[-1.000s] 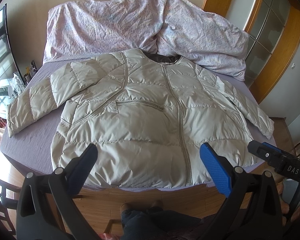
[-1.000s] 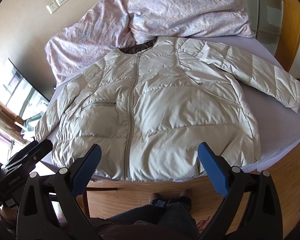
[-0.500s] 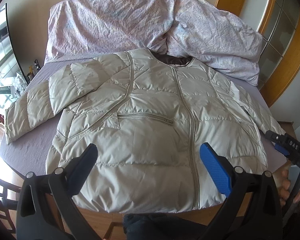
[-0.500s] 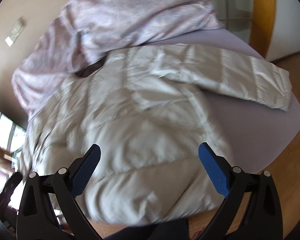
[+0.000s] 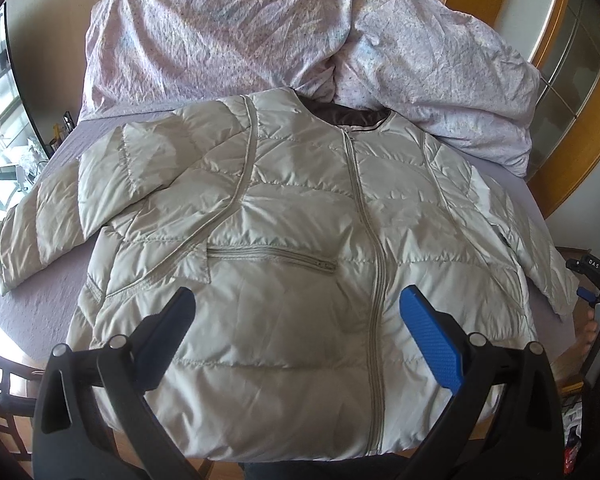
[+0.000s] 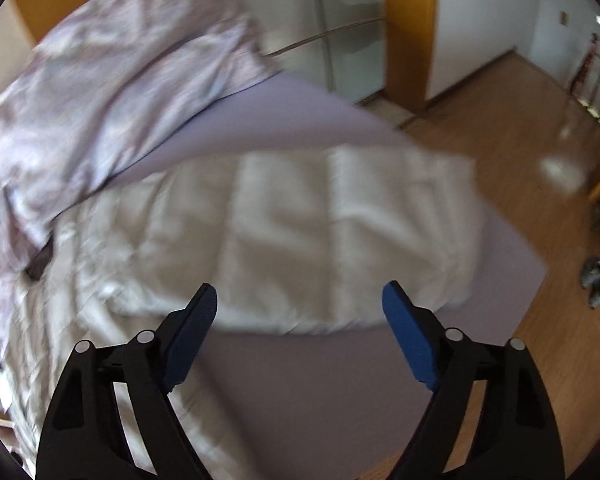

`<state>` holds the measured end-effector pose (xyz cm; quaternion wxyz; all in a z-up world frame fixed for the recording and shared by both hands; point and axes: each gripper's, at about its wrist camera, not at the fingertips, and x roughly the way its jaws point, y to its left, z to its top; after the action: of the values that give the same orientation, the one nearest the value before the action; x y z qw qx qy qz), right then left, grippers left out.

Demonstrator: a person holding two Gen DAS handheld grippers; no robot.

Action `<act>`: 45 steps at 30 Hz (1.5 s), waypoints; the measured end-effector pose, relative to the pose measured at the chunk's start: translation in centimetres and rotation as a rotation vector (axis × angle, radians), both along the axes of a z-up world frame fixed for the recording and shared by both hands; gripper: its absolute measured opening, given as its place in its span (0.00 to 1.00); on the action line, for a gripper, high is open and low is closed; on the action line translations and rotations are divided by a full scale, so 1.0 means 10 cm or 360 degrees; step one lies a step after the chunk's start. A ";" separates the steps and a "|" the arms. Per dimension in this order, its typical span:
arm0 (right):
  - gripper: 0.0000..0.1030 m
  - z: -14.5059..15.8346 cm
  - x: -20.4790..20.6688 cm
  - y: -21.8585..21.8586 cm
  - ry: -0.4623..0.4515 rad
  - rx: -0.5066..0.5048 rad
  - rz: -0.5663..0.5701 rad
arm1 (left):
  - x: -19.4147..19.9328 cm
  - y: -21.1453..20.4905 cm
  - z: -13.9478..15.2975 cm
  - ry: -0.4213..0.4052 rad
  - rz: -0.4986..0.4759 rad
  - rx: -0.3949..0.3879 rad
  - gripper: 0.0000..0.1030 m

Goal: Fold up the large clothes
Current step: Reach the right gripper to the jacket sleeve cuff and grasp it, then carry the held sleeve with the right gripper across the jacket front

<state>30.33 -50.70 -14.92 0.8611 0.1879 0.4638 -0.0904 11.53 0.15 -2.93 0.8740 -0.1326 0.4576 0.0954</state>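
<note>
Puffer jacket (image 5: pixel 300 264) lies flat, zipped, front up on the bed (image 5: pixel 40 312) with both sleeves spread, ready for folding, so the left gripper (image 5: pixel 296 332) hovers wide and empty while the right gripper (image 6: pixel 298 320), jaws closing on nothing yet, lines up on 1 sleeve (image 6: pixel 340 236).

this is a bedroom in a home. there is a bed (image 5: pixel 40 312) with a purple sheet and a crumpled flowered duvet (image 5: pixel 260 40) at its head, a wooden floor (image 6: pixel 520 152), and glass doors in a wooden frame (image 5: pixel 572 112) beside the bed.
</note>
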 end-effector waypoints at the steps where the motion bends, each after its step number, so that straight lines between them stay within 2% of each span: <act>1: 0.80 -0.03 0.06 -0.14 0.0016 -0.0012 -0.0044 | 0.02 -0.02 0.00 0.0001 -0.0004 -0.0003 0.98; 4: 0.78 -0.14 0.19 -0.45 0.0075 -0.0017 -0.0144 | 0.07 -0.09 -0.01 0.0002 -0.0018 -0.0012 0.98; 11: 0.72 -0.51 0.26 -1.05 0.0212 0.0142 -0.0353 | 0.12 -0.25 -0.03 0.0014 -0.0023 -0.0010 0.98; 16: 0.64 -0.72 0.27 -1.20 0.0260 0.0301 -0.0351 | 0.11 -0.29 -0.04 0.0022 -0.0022 -0.0005 0.98; 18: 0.57 -0.78 0.29 -1.22 0.0254 0.0387 -0.0347 | 0.11 -0.29 -0.03 0.0023 -0.0022 -0.0010 0.98; 21: 0.47 -0.78 0.33 -1.21 0.0227 0.0407 -0.0319 | 0.12 -0.29 -0.03 0.0016 -0.0030 -0.0002 0.98; 22: 0.36 -0.79 0.36 -1.19 0.0220 0.0434 -0.0298 | 0.13 -0.28 -0.02 0.0017 -0.0034 -0.0002 0.98; 24: 0.31 -0.79 0.38 -1.17 0.0213 0.0442 -0.0307 | 0.13 -0.26 -0.02 0.0013 -0.0043 -0.0001 0.98; 26: 0.21 -0.75 0.36 -1.15 0.0196 0.0445 -0.0319 | 0.14 -0.20 -0.01 0.0009 -0.0048 -0.0008 0.98; 29: 0.16 -0.60 0.33 -1.07 0.0152 0.0418 -0.0334 | 0.14 -0.09 0.01 -0.0006 -0.0049 -0.0020 0.98; 35: 0.15 -0.12 0.30 -0.80 -0.0002 0.0397 -0.0270 | 0.13 0.16 -0.01 0.0004 -0.0033 -0.0027 0.98; 39: 0.15 0.16 0.45 -0.35 -0.0043 0.0397 -0.0117 | 0.10 0.34 -0.02 0.0003 -0.0016 -0.0035 0.98; 45: 0.15 0.39 0.78 0.76 -0.0012 0.0374 0.0206 | 0.02 0.59 -0.02 -0.0013 0.0016 -0.0064 0.98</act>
<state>38.17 -43.11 -11.04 0.8388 0.2576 0.4792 0.0209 11.73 6.06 -3.18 0.8725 -0.1528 0.4552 0.0899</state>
